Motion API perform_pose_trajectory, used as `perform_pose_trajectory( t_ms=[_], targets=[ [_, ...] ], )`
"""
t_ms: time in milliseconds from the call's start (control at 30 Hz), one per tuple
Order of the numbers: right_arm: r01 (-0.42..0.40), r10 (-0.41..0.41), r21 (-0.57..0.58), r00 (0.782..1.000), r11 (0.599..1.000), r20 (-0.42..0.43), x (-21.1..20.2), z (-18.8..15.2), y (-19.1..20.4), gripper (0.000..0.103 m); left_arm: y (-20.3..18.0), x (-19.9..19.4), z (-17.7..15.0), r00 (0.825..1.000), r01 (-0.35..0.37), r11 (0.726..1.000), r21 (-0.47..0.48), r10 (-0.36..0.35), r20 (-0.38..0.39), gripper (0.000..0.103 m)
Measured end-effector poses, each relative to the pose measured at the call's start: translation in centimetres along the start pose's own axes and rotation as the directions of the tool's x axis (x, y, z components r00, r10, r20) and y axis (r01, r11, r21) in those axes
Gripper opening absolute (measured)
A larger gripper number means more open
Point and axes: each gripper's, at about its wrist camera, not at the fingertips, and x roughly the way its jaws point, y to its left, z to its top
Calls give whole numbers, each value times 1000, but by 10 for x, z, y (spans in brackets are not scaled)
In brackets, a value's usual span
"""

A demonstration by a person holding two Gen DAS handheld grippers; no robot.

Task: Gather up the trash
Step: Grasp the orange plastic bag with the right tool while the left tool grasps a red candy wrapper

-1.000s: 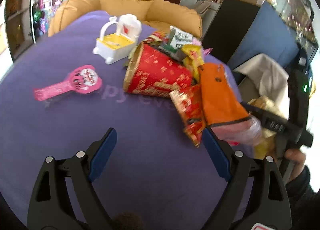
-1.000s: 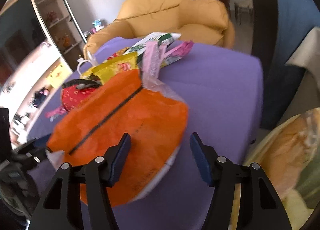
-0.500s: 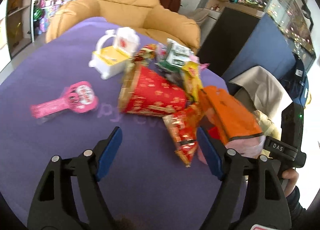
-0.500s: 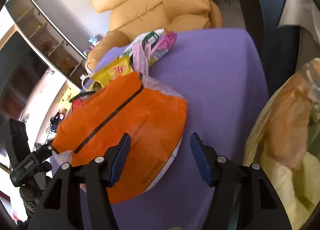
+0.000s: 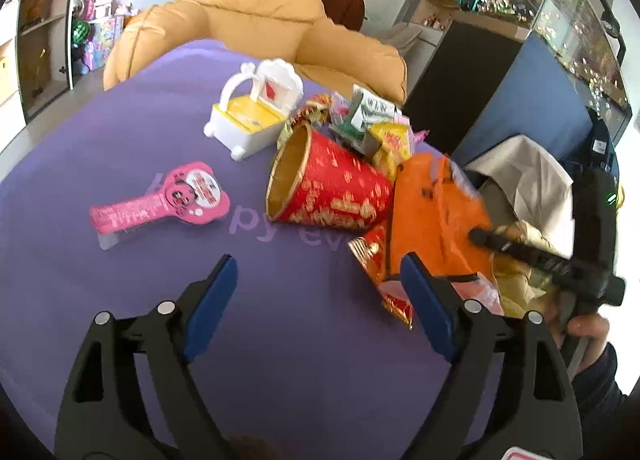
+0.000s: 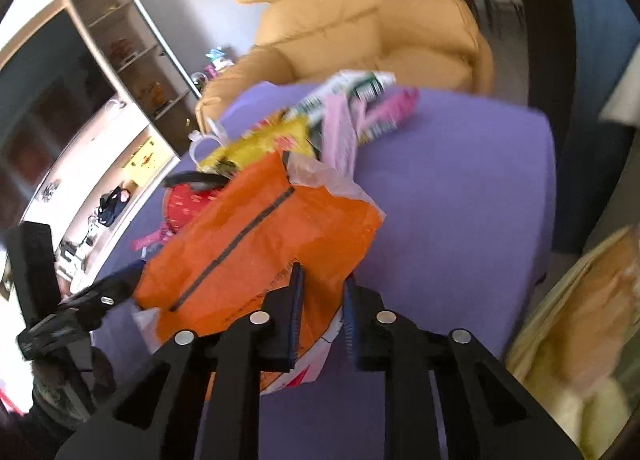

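Right claw point(image 6: 320, 296) just closed, pinching orange bag point(image 6: 256, 236); bag's near edge hidden.

The crumpled orange plastic bag point(image 6: 256, 248) hid most of the red-and-gold paper cone point(image 6: 186, 202) in the right wrist view, where the pile of wrappers behind was blurred. The person's hand point(image 5: 588, 330) was cut off at the left wrist view's right edge. Print on the flat pink toy package point(image 5: 168, 200) was too small to read.
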Motion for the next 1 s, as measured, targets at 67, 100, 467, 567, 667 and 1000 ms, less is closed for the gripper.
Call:
perform_pose_trajectory(
  t_ms=[67,100,467,567,667,1000],
  targets=[
    [14,-13,-31,999,999,29,-16,8,1,14,-2,3,-1,1000,8,1000,2,-8,-11,79],
    [28,-26,-38,999,999,44,-23,10,-1,13,-5,4,-1,1000,16,1000,5,-16,-11,79],
    [243,-241,7,955,970,172,-80,21,-40,11,-42,40,20,993,88,990,112,-78,-90,64],
    [268,-261,-19,949,963,178,-79,14,-36,11,-43,57,21,988,75,992,103,-61,-140,56],
    [294,-280,-59,943,954,178,-70,7,-28,11,-43,62,20,984,78,995,63,-67,-163,36],
    [277,-239,-134,940,951,245,-74,11,1,11,-46,9,27,996,84,993,79,-82,-32,10]
  ],
)
